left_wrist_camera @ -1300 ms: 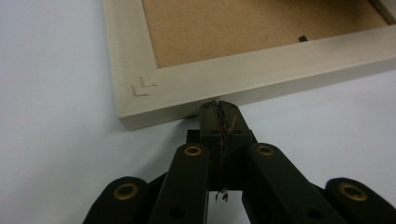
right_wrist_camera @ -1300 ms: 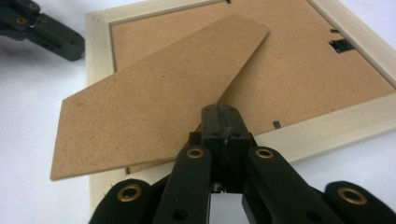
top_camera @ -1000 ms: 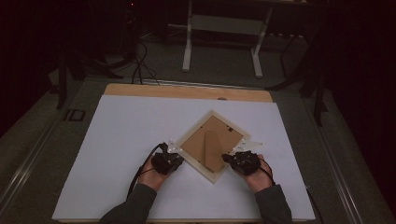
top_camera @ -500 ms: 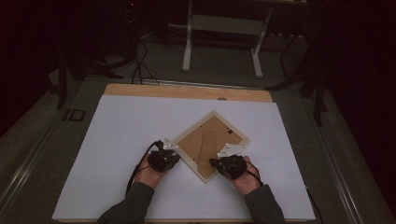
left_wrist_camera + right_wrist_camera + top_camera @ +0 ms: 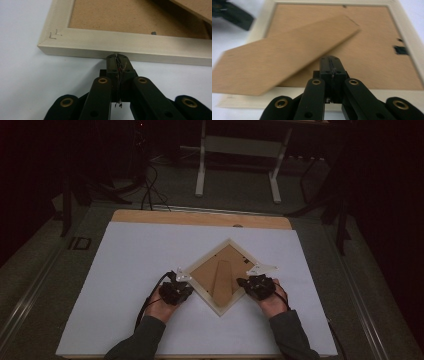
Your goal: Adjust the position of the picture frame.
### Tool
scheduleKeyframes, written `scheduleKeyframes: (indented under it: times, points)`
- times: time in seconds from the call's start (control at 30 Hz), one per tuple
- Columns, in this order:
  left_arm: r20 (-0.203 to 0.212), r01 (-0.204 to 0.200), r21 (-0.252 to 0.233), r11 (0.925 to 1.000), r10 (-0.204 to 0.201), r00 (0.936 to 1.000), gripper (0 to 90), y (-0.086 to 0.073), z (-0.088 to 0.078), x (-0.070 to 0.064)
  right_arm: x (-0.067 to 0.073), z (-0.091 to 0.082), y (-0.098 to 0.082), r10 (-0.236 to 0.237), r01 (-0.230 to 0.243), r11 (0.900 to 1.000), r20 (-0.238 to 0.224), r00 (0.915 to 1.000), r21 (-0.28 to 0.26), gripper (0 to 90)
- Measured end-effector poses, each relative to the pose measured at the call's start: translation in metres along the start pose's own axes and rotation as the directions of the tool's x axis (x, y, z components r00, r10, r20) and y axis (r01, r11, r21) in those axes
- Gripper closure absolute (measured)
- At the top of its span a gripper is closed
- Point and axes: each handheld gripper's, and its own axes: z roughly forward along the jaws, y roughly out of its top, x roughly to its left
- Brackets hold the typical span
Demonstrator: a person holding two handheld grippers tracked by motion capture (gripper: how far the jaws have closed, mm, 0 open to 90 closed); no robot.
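Just one picture frame (image 5: 220, 275) (two tongs)

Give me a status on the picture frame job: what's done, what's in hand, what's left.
Done: the picture frame lies face down on the white sheet, turned like a diamond, its stand flap lifted off the brown backing.
In hand: the left gripper, shut, presses its tips on the frame's outer edge; the right gripper, shut, reaches over the backing beside the flap.
Left: the backing sits in place; a dark clip looks unturned.
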Motion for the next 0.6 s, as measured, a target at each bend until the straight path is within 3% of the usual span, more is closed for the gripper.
scheduleKeyframes:
  times: [0.1,0.2,0.23,0.3,0.43,0.47,0.6]
  points:
    - [0.004,-0.007,0.003,1.0,0.007,1.0,88.8,0.0,-0.001,-0.002,-0.022,0.002,-0.006,0.044,-0.044,0.999,0.056,0.9975,0.003,90.0]
    - [0.006,-0.009,-0.001,1.0,0.009,0.9999,88.6,0.001,-0.001,-0.004,-0.026,0.002,-0.007,0.055,-0.056,0.998,0.068,0.9961,0.001,90.0]
    - [0.006,-0.016,0.007,0.9999,0.016,0.9999,88.5,0.001,-0.001,-0.005,-0.038,0.002,-0.008,0.086,-0.086,0.996,0.102,0.991,-0.009,90.0]
    - [0.009,-0.017,0.007,0.9998,0.017,0.9998,88.5,0.0,0.0,-0.007,-0.047,0.002,-0.008,0.102,-0.102,0.995,0.121,0.9875,-0.007,90.0]
    - [0.01,-0.023,0.009,0.9997,0.023,0.9997,88.5,0.0,0.0,-0.009,-0.054,0.001,-0.008,0.115,-0.115,0.993,0.138,0.9837,-0.011,89.6]
    - [0.009,-0.023,0.008,0.9997,0.023,0.9997,88.5,0.0,0.001,-0.01,-0.063,-0.001,-0.008,0.136,-0.135,0.991,0.159,0.9779,-0.019,89.6]
    - [0.013,-0.021,0.007,0.9997,0.021,0.9997,88.5,0.0,0.001,-0.011,-0.075,0.0,-0.01,0.157,-0.158,0.987,0.192,0.9687,-0.013,89.6]
